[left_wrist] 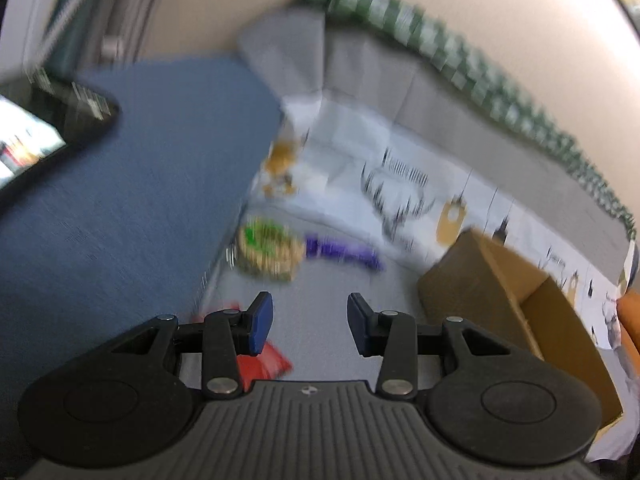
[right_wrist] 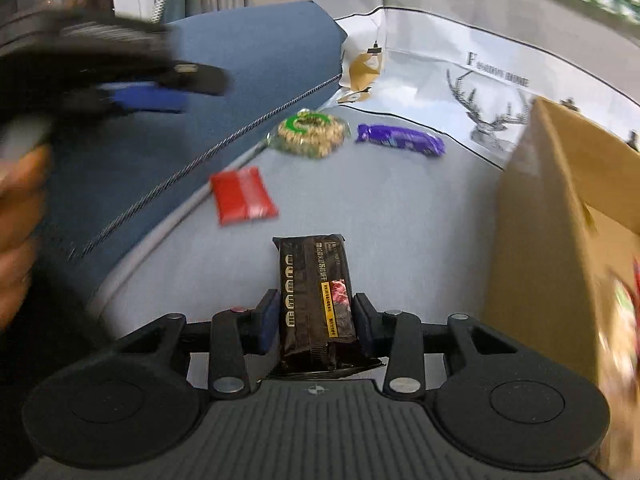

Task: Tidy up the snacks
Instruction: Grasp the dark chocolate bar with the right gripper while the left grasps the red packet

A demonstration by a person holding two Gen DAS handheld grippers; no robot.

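My right gripper [right_wrist: 316, 314] is shut on a black snack packet [right_wrist: 316, 300], which sticks out forward above the grey surface. Ahead of it lie a red packet [right_wrist: 242, 196], a round green-labelled snack bag [right_wrist: 310, 134] and a purple bar [right_wrist: 400, 140]. The left gripper [right_wrist: 152, 96], blurred, hovers at the upper left with a hand [right_wrist: 20, 216] behind it. In the left wrist view my left gripper [left_wrist: 310, 320] stands open and empty over the grey surface, with the red packet [left_wrist: 264, 360] just under its left finger, and the green bag [left_wrist: 268, 252] and purple bar [left_wrist: 340, 252] beyond.
An open cardboard box [right_wrist: 560, 220] stands at the right, with colourful contents blurred inside; it also shows as the box [left_wrist: 520, 300] in the left wrist view. A blue cushion [right_wrist: 200, 120] borders the left. A white deer-print cloth [right_wrist: 480, 88] lies behind. A dark phone-like screen [left_wrist: 40, 136] rests on the blue fabric.
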